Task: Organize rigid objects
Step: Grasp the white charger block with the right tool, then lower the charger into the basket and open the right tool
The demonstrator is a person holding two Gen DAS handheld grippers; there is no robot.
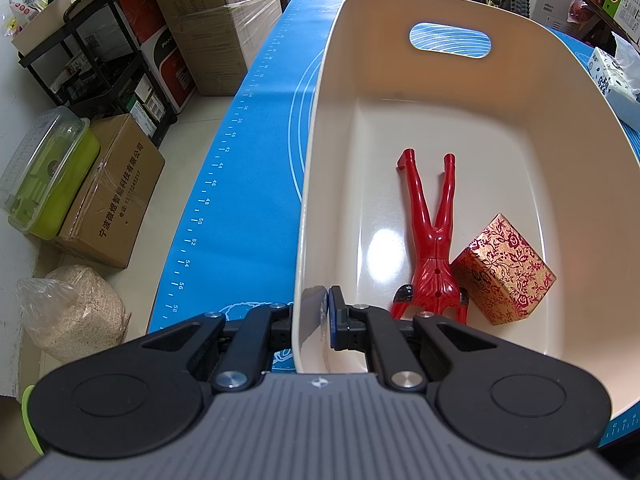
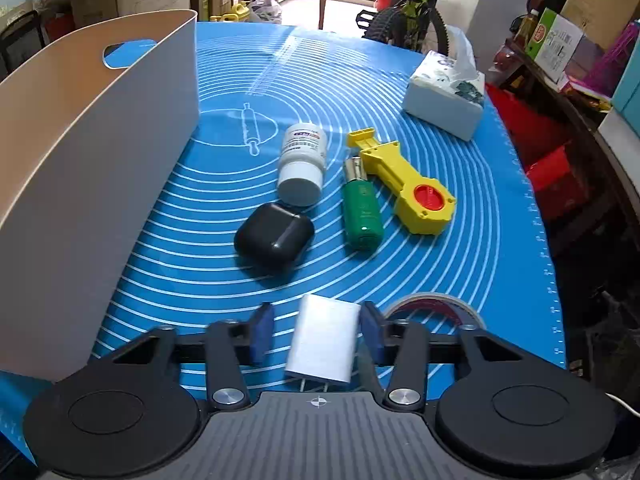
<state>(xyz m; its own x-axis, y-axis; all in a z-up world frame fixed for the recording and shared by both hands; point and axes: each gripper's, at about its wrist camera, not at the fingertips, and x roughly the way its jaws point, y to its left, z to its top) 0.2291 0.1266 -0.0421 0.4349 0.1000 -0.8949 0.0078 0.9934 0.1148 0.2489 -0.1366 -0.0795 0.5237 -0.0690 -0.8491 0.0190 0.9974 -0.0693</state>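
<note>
Left wrist view: left jaws clamp the bin [image 1: 308, 240] rim; right jaws straddle, barely gapped, a white block [image 2: 324, 340].

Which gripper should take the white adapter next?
Right. The right gripper already straddles the white adapter on the blue mat, while the left gripper is clamped on the bin wall.

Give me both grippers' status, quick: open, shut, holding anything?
Left gripper: shut on the rim of the beige bin.
Right gripper: open around the white block, right pad touching, left pad still clear.
</note>
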